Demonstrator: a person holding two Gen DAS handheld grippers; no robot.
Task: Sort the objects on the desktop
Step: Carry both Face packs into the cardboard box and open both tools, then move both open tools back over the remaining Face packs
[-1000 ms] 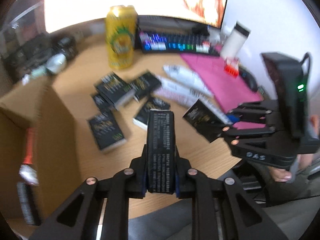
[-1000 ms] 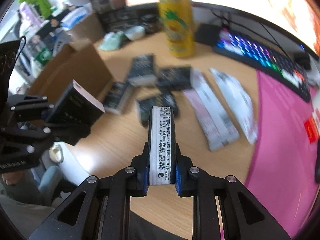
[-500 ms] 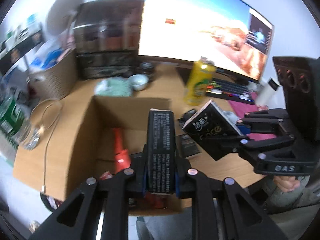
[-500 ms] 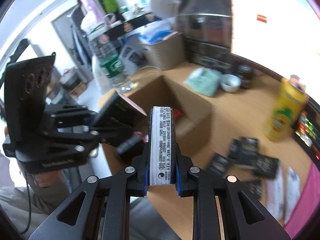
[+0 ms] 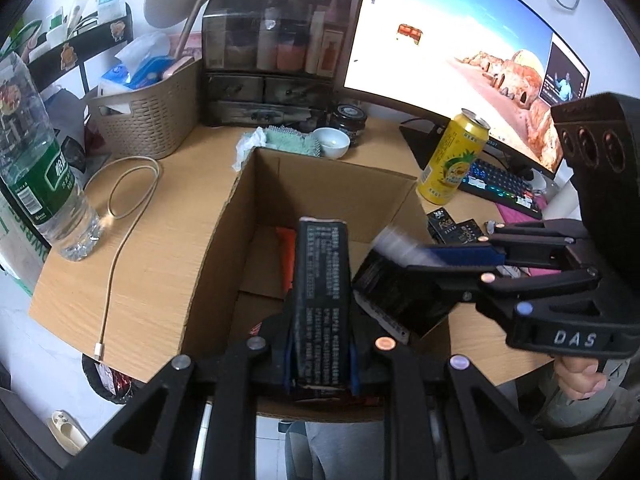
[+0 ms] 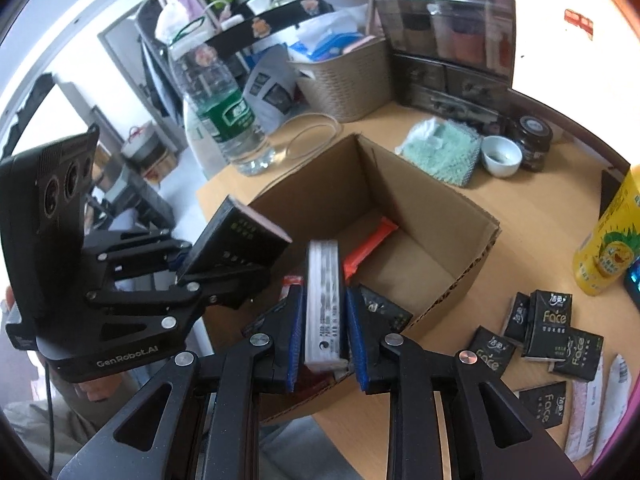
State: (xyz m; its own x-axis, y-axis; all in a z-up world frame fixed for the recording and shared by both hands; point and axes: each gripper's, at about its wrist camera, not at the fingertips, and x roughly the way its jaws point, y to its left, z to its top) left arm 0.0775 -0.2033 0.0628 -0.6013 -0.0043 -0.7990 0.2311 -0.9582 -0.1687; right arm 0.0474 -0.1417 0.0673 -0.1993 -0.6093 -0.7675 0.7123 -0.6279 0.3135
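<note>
An open cardboard box (image 5: 320,176) stands on the wooden desk, also in the right wrist view (image 6: 424,200). My left gripper (image 5: 320,312) is shut on a black tissue pack (image 5: 322,280) above the box. My right gripper (image 6: 323,320) has its jaws parted; a tissue pack (image 6: 323,304), blurred, sits loose between them over the box. In the left wrist view the right gripper (image 5: 452,264) hangs over the box's right side with that pack (image 5: 396,296) slipping out. An orange item (image 6: 370,242) lies inside the box. Several black tissue packs (image 6: 548,328) lie on the desk.
A yellow can (image 5: 454,158), a lit keyboard (image 5: 500,188) and a monitor (image 5: 460,44) stand at the right. A water bottle (image 5: 36,160), a cable (image 5: 132,188), a woven basket (image 5: 148,116), a white bowl (image 5: 331,142) and a drawer unit (image 5: 272,64) are behind and left.
Both grippers moved from the desk to above the box. The right gripper's jaws have opened and its tissue pack has come loose. The left gripper still holds its pack.
</note>
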